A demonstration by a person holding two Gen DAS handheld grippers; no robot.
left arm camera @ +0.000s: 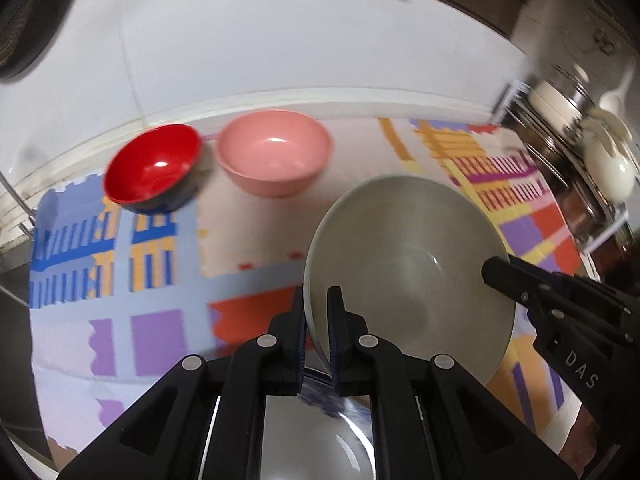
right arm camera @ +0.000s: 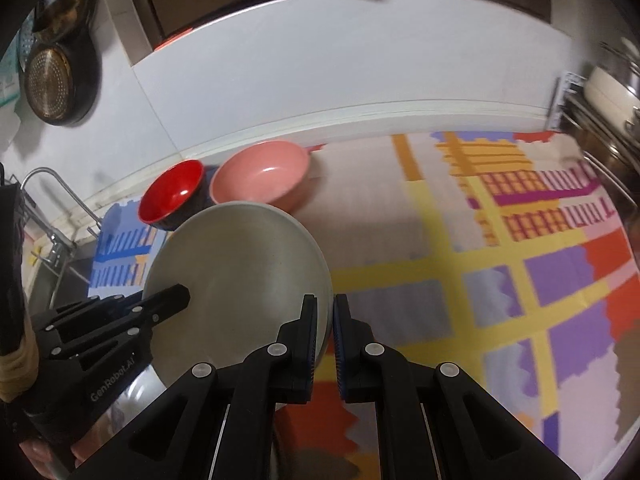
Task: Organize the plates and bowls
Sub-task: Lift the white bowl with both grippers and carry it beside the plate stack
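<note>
A grey plate (left arm camera: pixel 408 264) is held tilted above the patterned mat, and it also shows in the right wrist view (right arm camera: pixel 240 272). My left gripper (left arm camera: pixel 317 312) is shut on its left rim. My right gripper (right arm camera: pixel 325 320) is shut on its right rim, and its black fingers (left arm camera: pixel 504 276) show at the right of the left wrist view. A red bowl (left arm camera: pixel 154 166) and a pink bowl (left arm camera: pixel 274 152) stand side by side at the back of the mat by the wall. A shiny metal bowl or plate (left arm camera: pixel 340 432) lies under the grey plate.
The colourful patterned mat (right arm camera: pixel 500 264) covers the counter. A dish rack with pots and a white ladle (left arm camera: pixel 600 152) stands at the right. A sink with a tap (right arm camera: pixel 52 208) is at the left. A dark strainer pan (right arm camera: pixel 56 84) hangs on the wall.
</note>
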